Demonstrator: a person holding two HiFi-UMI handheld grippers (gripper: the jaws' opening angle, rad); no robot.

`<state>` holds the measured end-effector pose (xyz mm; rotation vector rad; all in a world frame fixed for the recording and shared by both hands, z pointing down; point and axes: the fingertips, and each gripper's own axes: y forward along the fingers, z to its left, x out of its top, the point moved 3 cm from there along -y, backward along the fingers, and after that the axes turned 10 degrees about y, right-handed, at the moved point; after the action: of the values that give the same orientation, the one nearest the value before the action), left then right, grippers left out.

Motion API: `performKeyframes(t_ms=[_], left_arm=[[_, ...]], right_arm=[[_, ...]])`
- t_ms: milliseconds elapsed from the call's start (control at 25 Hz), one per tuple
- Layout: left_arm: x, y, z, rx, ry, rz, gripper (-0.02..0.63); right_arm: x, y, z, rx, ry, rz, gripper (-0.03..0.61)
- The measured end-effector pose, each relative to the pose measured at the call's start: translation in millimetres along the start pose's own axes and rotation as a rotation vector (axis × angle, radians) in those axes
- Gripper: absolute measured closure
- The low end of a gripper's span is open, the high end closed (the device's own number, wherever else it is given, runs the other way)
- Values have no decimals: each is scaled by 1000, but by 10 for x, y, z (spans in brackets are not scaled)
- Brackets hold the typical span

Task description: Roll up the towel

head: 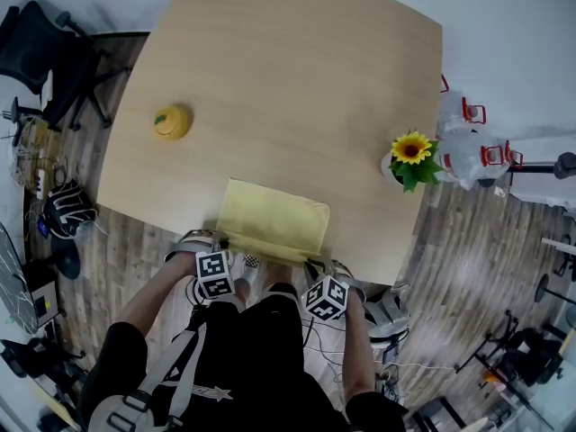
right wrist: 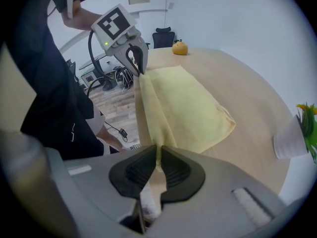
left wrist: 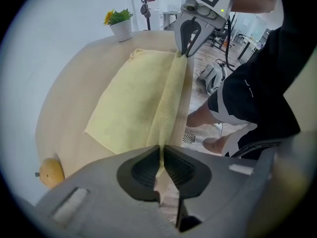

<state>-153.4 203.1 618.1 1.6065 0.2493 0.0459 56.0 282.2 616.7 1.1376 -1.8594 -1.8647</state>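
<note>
A pale yellow towel [head: 270, 216] lies flat at the near edge of the wooden table [head: 297, 79]. Its near hem is lifted into a narrow ridge [left wrist: 171, 93] stretched between the two grippers. My left gripper [head: 222, 241] points straight down, shut on the left end of that hem, and the cloth shows pinched between its pads [left wrist: 161, 150]. The right gripper [head: 315, 264] is shut on the other end of the hem [right wrist: 158, 150]. Each gripper view shows the other gripper at the far end of the ridge: the right one [left wrist: 185, 51] and the left one [right wrist: 138, 68].
A yellow-orange fruit [head: 172, 121] sits at the table's left side. A potted sunflower [head: 409, 160] stands at its right edge. Office chairs [head: 36, 52] and cables crowd the floor at the left, white bags [head: 468, 142] at the right. The person's legs stand against the near table edge.
</note>
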Motion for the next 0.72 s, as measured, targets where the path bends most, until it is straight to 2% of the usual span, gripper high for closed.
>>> performKeyframes(t_ms=[240, 720], left_arm=[[2, -34, 67, -40, -7, 10, 577], [17, -40, 244, -43, -28, 6, 575]], right_arm=[[73, -50, -72, 21, 37, 3, 541], [186, -75, -275, 11, 49, -5, 540]])
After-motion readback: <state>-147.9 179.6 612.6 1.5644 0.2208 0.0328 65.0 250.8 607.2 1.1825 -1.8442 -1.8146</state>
